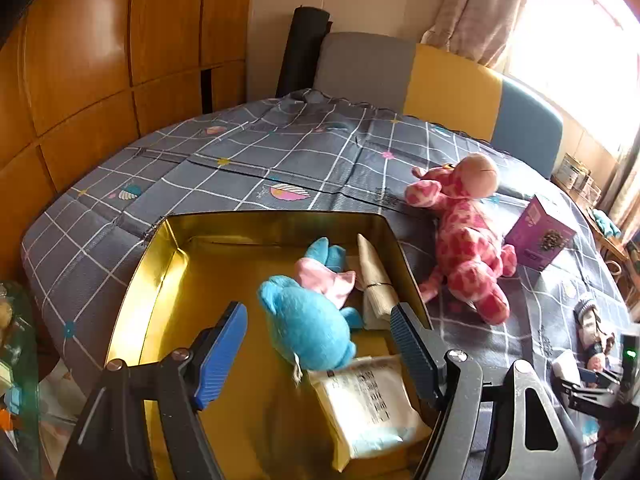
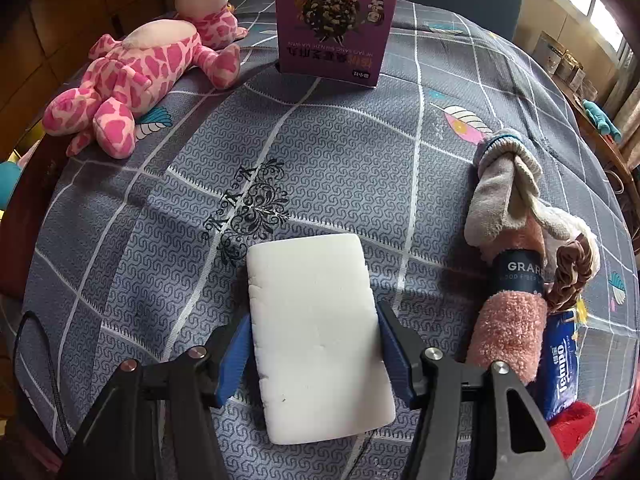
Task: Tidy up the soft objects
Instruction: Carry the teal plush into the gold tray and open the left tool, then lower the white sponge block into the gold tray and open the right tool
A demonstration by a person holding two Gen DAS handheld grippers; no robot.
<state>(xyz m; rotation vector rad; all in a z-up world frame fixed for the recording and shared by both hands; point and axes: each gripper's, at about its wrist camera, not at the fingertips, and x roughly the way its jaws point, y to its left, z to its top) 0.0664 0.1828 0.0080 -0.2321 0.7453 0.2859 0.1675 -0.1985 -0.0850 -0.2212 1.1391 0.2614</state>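
In the left wrist view, my left gripper (image 1: pixel 320 344) is open over a gold tin box (image 1: pixel 168 248). A blue plush toy (image 1: pixel 308 324) with a pink part lies in the box between the fingers, untouched as far as I can see. A white packet (image 1: pixel 368 404) and a beige roll (image 1: pixel 374 276) also lie in the box. A pink spotted giraffe plush (image 1: pixel 468 248) lies on the bed to the right, and it also shows in the right wrist view (image 2: pixel 136 76). My right gripper (image 2: pixel 314 344) is shut on a white sponge block (image 2: pixel 316 336) over the bedspread.
A purple carton (image 2: pixel 336 24) stands on the bedspread (image 2: pixel 320 152) at the back. A pile of socks and a pink towel roll (image 2: pixel 512 280), a brown hair tie (image 2: pixel 572 272) and a blue Tempo tissue pack (image 2: pixel 564 364) lie at the right. Wooden wardrobe (image 1: pixel 100 60) at the left.
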